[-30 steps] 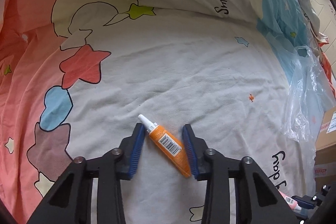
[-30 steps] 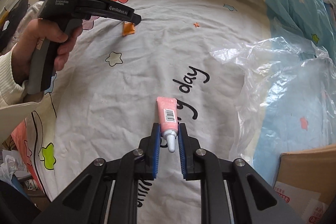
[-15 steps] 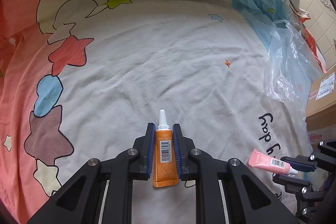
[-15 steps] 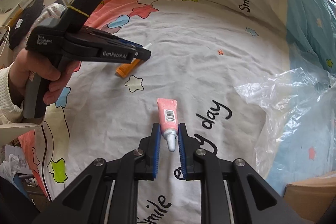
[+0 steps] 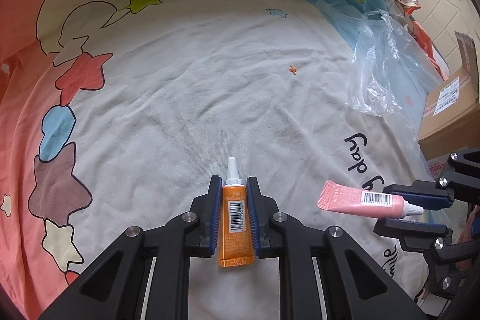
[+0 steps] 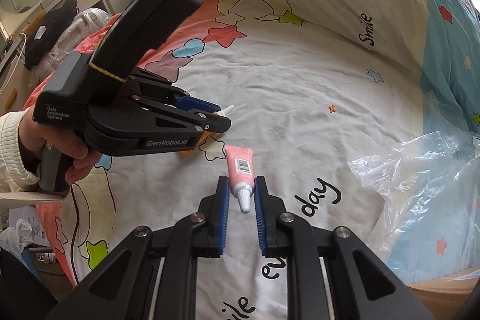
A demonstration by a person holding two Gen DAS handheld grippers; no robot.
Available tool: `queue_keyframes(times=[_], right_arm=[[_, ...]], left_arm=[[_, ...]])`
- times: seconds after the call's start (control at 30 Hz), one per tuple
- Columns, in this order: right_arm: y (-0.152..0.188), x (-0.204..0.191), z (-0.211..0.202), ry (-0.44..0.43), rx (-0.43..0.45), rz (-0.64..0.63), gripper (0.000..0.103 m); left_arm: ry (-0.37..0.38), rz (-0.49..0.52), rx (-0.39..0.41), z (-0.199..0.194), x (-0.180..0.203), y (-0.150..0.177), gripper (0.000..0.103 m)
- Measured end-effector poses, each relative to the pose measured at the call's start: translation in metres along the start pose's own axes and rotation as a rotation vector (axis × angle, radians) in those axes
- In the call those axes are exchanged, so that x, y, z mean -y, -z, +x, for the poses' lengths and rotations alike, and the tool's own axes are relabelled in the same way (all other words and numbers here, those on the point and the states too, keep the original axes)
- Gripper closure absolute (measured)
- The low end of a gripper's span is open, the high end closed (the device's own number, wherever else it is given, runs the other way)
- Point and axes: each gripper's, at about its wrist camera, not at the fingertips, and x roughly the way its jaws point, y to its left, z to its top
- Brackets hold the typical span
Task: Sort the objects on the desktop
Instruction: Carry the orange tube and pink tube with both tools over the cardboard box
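- A second ago the left gripper [image 5: 234, 194] had its jaws wide around the orange tube [image 5: 235, 222], which lay slantwise on the star-print bedsheet [image 5: 186, 98]; now the jaws are closed narrow on the tube's flanks and the tube stands straight along the fingers, white nozzle pointing forward.
- In the right wrist view the orange tube looks clear of the sheet, so the pick-up reads as done (how high it sits I cannot tell).
- The right gripper [image 6: 242, 191] was clamped on the pink tube [image 6: 240, 170] a second ago and is clamped on it now, gripping near the white cap, crimped end pointing away.
- The two grippers have drawn closer: the pink tube now shows at the right of the left wrist view, just beside the orange one.
- For the sorting, both tubes are in hand, and I judge the next step to be carrying them to one place, perhaps the clear plastic bag [image 6: 420, 185] or the cardboard box [image 5: 450, 113] at the right.
- Pose: the left hand [image 6: 45, 146] grips the handle from below, fingers of the tool nearly level and aimed rightward; the right gripper points forward over the printed word "day".
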Motion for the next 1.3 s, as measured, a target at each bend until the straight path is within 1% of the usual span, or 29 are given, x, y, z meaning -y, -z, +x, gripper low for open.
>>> queue_keyframes(times=[0.17,0.43,0.6,0.87,1.07,1.3], right_arm=[[0.003,-0.004,-0.001,-0.010,-0.003,0.001,0.087],[0.009,-0.010,-0.017,-0.015,0.017,0.024,0.087],[0.015,-0.014,-0.036,-0.005,0.025,0.040,0.087],[0.021,-0.022,-0.071,0.019,0.043,0.059,0.087],[0.023,-0.035,-0.094,0.032,0.061,0.058,0.087],[0.028,-0.038,-0.128,0.070,0.100,0.078,0.087]], left_arm=[[0.029,0.062,0.016,-0.012,0.012,0.007,0.087],[0.032,0.108,0.011,-0.029,0.029,0.017,0.087],[0.042,0.119,0.014,-0.045,0.041,0.026,0.087],[0.052,0.141,0.031,-0.083,0.058,0.035,0.087],[0.056,0.178,0.043,-0.112,0.075,0.037,0.087],[0.058,0.224,0.071,-0.144,0.097,0.038,0.087]])
